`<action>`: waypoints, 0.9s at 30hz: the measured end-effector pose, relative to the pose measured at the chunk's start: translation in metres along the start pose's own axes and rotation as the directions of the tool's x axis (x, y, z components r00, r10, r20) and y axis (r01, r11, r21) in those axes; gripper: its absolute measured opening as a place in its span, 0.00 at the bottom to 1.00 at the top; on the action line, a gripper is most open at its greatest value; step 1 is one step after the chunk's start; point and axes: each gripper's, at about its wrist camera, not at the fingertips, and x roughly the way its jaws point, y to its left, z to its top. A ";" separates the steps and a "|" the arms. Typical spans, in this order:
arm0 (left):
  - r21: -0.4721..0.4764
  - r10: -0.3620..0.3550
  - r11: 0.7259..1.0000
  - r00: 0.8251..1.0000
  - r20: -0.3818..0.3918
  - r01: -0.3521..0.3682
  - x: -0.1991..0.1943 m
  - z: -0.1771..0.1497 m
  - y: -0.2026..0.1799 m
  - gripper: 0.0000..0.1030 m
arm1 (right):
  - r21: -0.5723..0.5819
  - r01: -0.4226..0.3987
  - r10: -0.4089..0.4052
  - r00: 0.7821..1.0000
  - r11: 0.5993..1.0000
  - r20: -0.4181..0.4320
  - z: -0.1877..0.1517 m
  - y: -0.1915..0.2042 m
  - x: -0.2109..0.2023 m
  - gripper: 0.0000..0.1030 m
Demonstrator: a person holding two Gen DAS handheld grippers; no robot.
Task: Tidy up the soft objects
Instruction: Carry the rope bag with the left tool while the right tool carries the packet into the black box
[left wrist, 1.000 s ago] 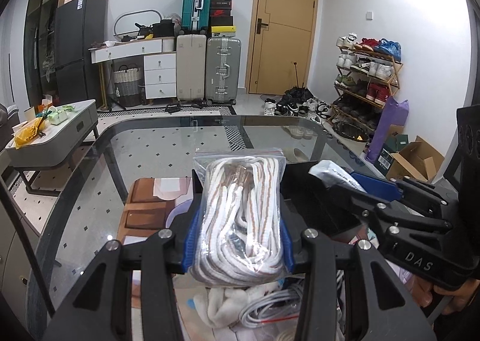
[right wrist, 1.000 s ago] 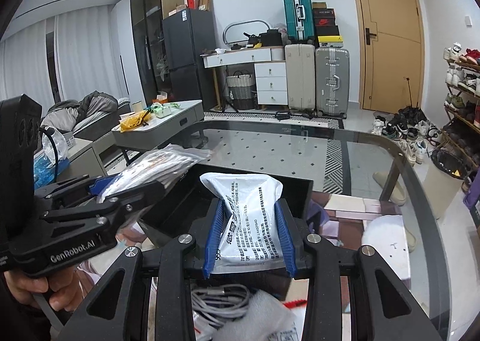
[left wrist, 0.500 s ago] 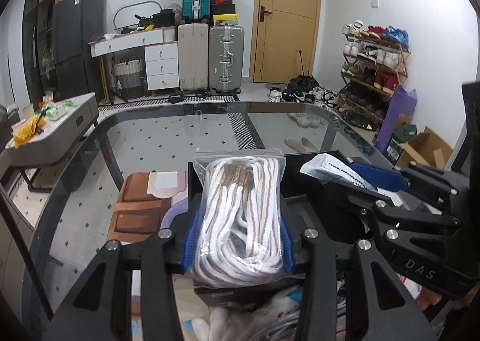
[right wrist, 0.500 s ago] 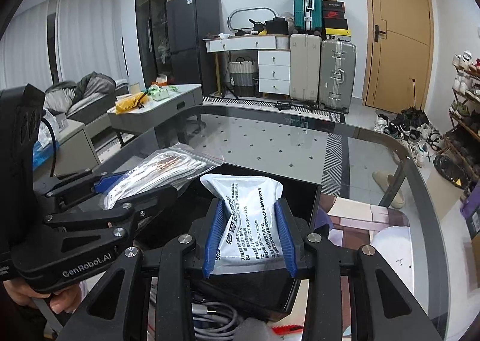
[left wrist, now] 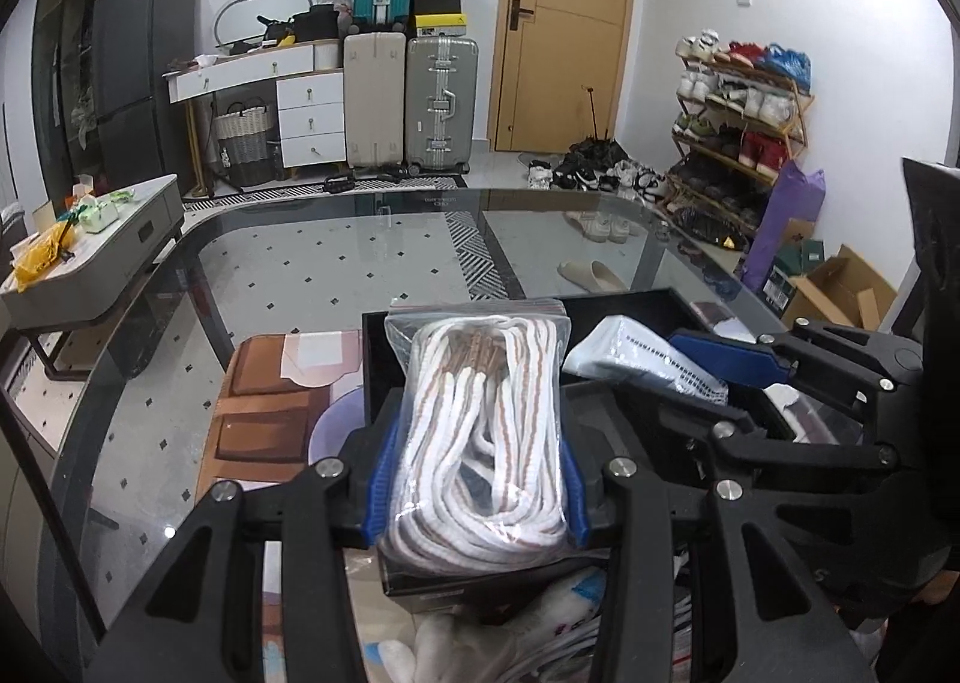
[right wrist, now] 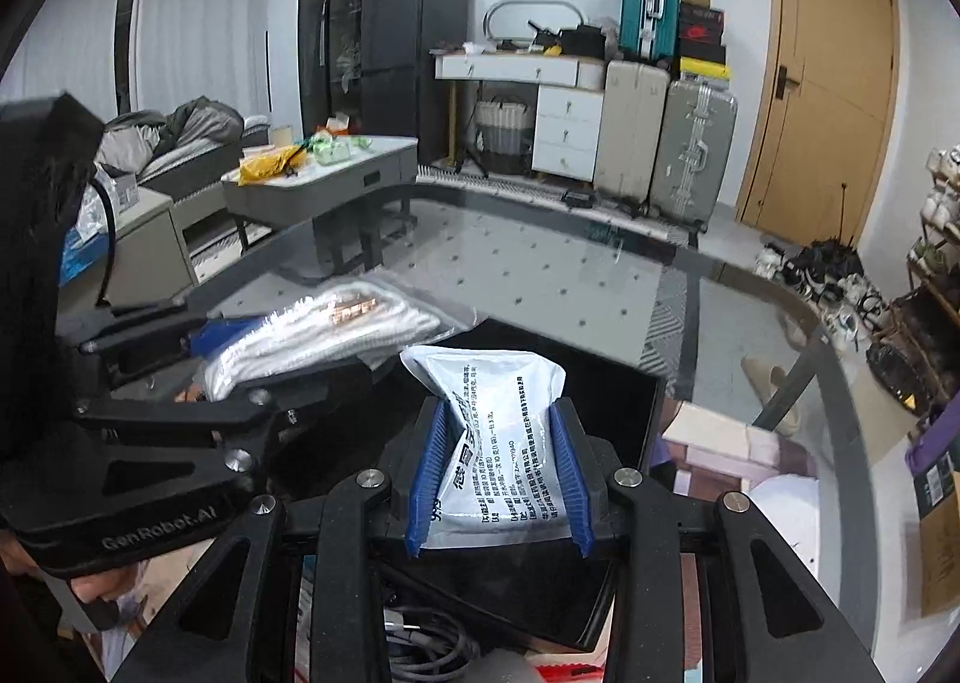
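Hovering side by side over the black box [left wrist: 630,311] on the glass surface [left wrist: 336,275], both grippers look ready to drop their loads in: the left gripper [left wrist: 474,479] fingers clamp a bagged rope bundle [left wrist: 480,419] between them, and the right gripper [right wrist: 498,473] fingers pinch a white printed pouch [right wrist: 498,443] whose top juts beyond the tips.

Glass table [left wrist: 372,257] w/ black box [right wrist: 606,383] on it; cables [right wrist: 426,644] at near edge.
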 end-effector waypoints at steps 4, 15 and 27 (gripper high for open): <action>0.007 -0.007 1.000 1.000 -0.003 0.007 0.000 0.002 -0.001 0.42 | 0.012 -0.009 0.009 1.000 1.000 -0.010 -0.003 -0.003 0.003 0.34; 0.035 -0.015 0.999 1.000 -0.017 0.016 0.005 -0.001 -0.005 0.42 | 0.013 0.123 -0.123 0.990 0.992 0.069 -0.002 -0.015 -0.029 0.63; 0.063 -0.030 0.997 0.996 -0.082 0.036 0.013 0.000 -0.016 0.43 | 0.048 0.122 -0.125 0.991 0.991 0.056 -0.009 -0.023 -0.044 0.70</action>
